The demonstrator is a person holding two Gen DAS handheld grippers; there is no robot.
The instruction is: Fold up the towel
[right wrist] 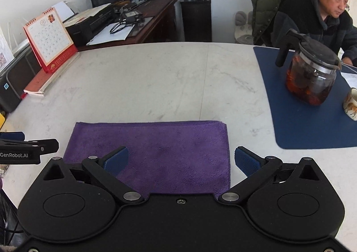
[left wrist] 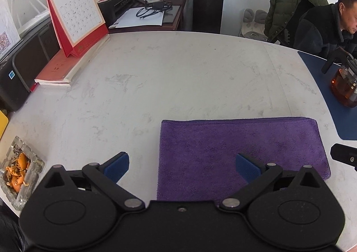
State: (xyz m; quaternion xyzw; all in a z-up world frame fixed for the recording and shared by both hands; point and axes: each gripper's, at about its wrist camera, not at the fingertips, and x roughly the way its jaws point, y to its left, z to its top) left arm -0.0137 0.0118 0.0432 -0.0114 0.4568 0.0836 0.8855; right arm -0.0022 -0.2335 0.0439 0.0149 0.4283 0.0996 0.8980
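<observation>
Two tools are seen hovering low over the near edge of the bench, both spread wide with nothing held. The left tool [left wrist: 181, 168] is parked so the towel's left edge falls between its blue pads, and the right tool [right wrist: 180, 160] is lined up over the towel's right edge the same way. The purple towel [left wrist: 241, 153] is laid flat on the pale bench [left wrist: 178, 78] near its front edge, already doubled over by the look of the layered far edge, so at least one fold seems done.

Probably another fold is being set up, or it's nearly finished, hard to say. If another fold is wanted, a short end would need to be pinched at both its corners and carried across to the other end.

The near edge of the towel is hidden under both tool bodies, so the layer count can't be checked. Further back, a glass teapot [right wrist: 312, 73] is stood on a blue mat [right wrist: 308, 122], and a desk calendar [left wrist: 75, 15] is propped at far left.
</observation>
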